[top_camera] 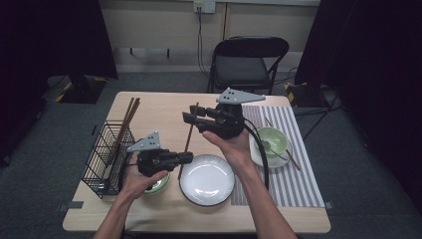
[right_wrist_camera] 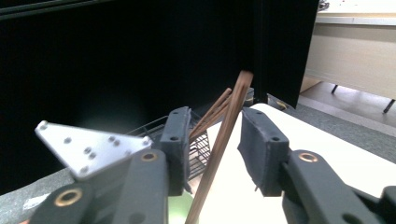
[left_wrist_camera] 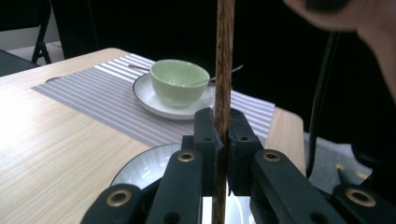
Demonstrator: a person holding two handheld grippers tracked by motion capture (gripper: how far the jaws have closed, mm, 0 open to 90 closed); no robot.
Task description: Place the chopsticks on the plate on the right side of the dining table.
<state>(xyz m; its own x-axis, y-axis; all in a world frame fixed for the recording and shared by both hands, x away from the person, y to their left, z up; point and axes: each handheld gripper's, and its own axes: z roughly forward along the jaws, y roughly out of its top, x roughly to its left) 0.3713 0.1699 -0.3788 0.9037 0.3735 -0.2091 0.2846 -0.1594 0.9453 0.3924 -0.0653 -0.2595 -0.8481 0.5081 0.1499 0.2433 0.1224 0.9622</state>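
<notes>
A single brown chopstick (top_camera: 190,134) stands tilted above the table between both grippers. My left gripper (top_camera: 188,158) is shut on its lower part; in the left gripper view the pads clamp the chopstick (left_wrist_camera: 223,70) at my left gripper (left_wrist_camera: 222,135). Higher up, my right gripper (top_camera: 188,113) points left with its jaws around the stick. In the right gripper view the chopstick (right_wrist_camera: 226,130) runs between the spread jaws of my right gripper (right_wrist_camera: 217,125), with a gap on each side, so that gripper is open.
A black wire basket (top_camera: 107,159) holding more chopsticks (top_camera: 127,122) stands at the table's left. A white plate (top_camera: 206,179) lies in front, a small green bowl (top_camera: 158,185) under my left hand. On the striped placemat (top_camera: 293,179) sits a green bowl (top_camera: 271,142) on a saucer.
</notes>
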